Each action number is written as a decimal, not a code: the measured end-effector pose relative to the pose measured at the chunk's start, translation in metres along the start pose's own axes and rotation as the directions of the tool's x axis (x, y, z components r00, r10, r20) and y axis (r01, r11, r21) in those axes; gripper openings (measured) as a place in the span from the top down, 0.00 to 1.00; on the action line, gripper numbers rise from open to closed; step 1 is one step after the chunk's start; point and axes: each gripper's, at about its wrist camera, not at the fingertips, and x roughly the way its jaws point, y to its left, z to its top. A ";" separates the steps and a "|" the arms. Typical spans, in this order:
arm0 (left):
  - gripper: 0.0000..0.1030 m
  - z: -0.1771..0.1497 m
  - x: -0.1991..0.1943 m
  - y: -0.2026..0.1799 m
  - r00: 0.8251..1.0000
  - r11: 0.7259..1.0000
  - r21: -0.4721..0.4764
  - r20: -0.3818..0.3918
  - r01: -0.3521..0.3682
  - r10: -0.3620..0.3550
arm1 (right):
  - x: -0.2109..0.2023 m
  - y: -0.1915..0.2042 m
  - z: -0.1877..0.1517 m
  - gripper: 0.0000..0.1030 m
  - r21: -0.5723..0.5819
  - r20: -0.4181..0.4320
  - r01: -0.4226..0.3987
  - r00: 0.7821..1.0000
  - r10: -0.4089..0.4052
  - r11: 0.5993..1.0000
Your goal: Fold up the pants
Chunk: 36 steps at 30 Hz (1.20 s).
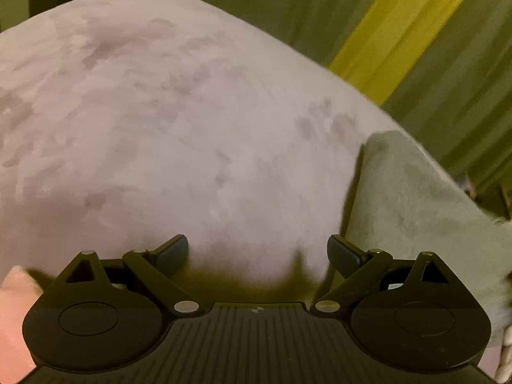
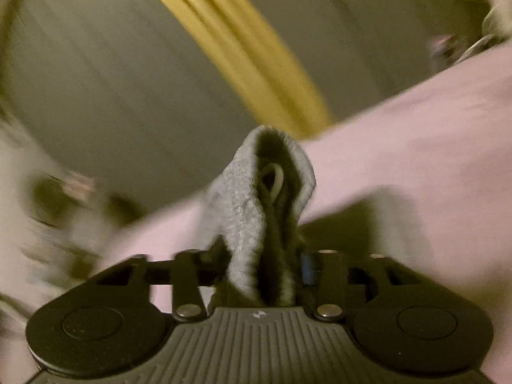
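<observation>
A: left gripper [image 1: 257,254] status?
B: jaws spread wide, nothing between them. It's over the pale pink plush cover [image 1: 166,121], pointing down at it, pads not on any cloth

A: where are the pants?
B: grey pants [image 1: 412,198] lie at the right edge of the left wrist view, on the pink cover, well clear of the left fingers [image 1: 344,256]. Right wrist view shows a bunched fold of the same grey fabric [image 2: 252,211] standing up between the right gripper [image 2: 262,265] fingers, a drawstring loop [image 2: 274,180] visible inside the fold

A: right one gripping?
B: fabric fills the gap and looks pinched, but frame is motion-blurred and pads are mostly hidden by cloth, so contact not certain

A: background?
B: green striped cloth with a yellow band [image 1: 406,28] behind the cover
</observation>
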 end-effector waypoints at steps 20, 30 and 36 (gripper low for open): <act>0.03 -0.018 0.029 -0.082 0.995 0.922 0.386 -0.091 0.001 0.037 | 0.041 -0.026 -0.043 0.04 -0.080 -0.235 0.025 0.971 -0.043 0.996; 0.03 0.014 0.060 -0.101 0.981 0.863 0.482 -0.179 0.152 -0.073 | 0.061 -0.045 -0.016 0.04 -0.058 -0.278 -0.062 0.960 0.043 0.996; 0.00 0.030 0.089 -0.097 0.957 0.859 0.447 -0.250 0.249 -0.147 | 0.084 -0.066 -0.014 0.04 -0.005 -0.292 -0.184 0.940 0.174 0.983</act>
